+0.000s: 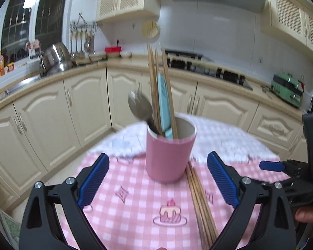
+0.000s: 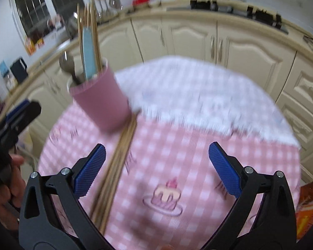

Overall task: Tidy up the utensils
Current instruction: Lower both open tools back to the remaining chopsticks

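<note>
left gripper point(image 1: 158, 179) spread wide, empty; pink cylindrical cup point(image 1: 170, 152) straight ahead between its fingers, holding wooden chopsticks point(image 1: 156, 83), steel spoon point(image 1: 140, 106), pale blue flat utensil point(image 1: 164, 102). right gripper point(image 2: 157, 169) wide, empty; loose bundle of wooden chopsticks point(image 2: 114, 166) flat on pink checked tablecloth point(image 2: 177, 145), just inside its left finger.

A round table under a pink-and-white checked cloth point(image 1: 135, 204) fills the lower centre of both views. A pink cup point(image 1: 169, 156) stands upright on it at centre. A bundle of wooden chopsticks point(image 1: 200, 206) lies flat, its far end touching the cup's base.
</note>
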The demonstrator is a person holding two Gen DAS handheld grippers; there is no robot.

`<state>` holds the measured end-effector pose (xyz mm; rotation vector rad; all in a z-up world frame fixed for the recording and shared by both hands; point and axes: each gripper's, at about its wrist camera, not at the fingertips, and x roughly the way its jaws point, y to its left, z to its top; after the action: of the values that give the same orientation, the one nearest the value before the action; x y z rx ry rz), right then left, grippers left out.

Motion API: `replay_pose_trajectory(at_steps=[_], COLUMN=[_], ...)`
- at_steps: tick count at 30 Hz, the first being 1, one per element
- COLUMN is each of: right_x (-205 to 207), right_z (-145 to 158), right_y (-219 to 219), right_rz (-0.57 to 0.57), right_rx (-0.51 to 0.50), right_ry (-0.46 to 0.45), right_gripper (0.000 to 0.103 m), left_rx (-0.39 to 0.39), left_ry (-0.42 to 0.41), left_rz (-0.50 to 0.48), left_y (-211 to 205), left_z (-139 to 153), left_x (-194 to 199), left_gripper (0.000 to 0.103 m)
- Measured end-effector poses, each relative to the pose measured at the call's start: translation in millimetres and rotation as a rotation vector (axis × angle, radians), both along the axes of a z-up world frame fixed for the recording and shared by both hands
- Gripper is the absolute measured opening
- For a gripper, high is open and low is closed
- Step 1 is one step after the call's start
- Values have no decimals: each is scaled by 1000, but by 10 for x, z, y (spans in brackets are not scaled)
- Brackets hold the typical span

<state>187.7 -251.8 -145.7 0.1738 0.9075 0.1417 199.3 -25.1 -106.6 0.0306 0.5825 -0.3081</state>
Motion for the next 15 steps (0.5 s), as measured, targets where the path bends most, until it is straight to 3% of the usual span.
replay_pose_trajectory(at_steps=[5, 15], right_x=[-69, -103], right_z=[-248, -353], right_y=[91, 264], right_rz=[16, 62], right_rx=[-21, -75], right_ry=[57, 87], right_gripper=[97, 97], left_rx=[31, 74], left_ry=[67, 163], left_rz=[-26, -53], left_y=[-48, -116], left_z=[-259, -552], left_x=[-25, -13], left_gripper=[93, 93])
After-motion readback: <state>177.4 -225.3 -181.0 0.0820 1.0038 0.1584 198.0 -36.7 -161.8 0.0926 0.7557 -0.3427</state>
